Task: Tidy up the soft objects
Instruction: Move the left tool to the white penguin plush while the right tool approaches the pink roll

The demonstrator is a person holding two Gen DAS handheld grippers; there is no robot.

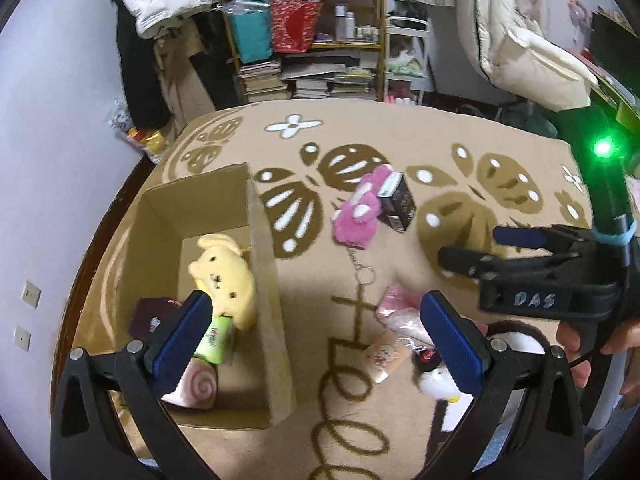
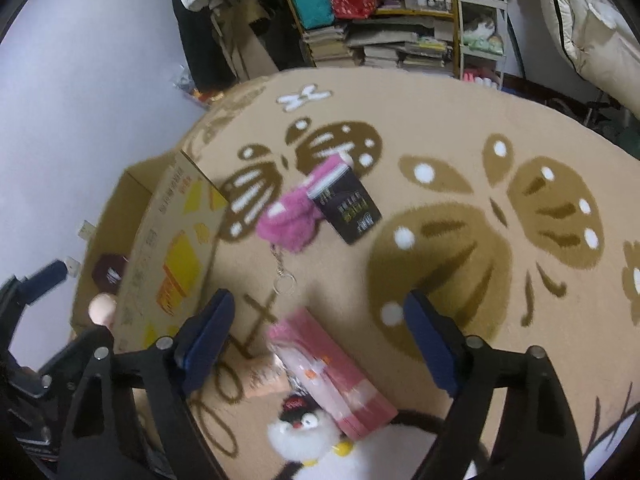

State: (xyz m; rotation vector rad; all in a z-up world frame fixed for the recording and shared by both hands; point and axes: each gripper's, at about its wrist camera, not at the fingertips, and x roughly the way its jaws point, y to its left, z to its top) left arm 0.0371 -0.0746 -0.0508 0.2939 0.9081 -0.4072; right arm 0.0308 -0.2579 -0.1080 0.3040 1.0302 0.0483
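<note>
Penguin plush [image 2: 308, 436] and pink pack [image 2: 332, 372], on blanket [image 2: 440, 120], between spread, empty right fingers [image 2: 430, 344]; pack's long axis diagonal. Left fingers [image 1: 182, 336] released above box [image 1: 264, 280].

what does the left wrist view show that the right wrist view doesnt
Only the left wrist view looks into the box: a yellow plush, a green item and a pink swirl roll. It also shows the right gripper, open. Only the right wrist view shows the box's printed yellow side. Both show the pink plush, black box, pink packet and penguin plush on the blanket.
</note>
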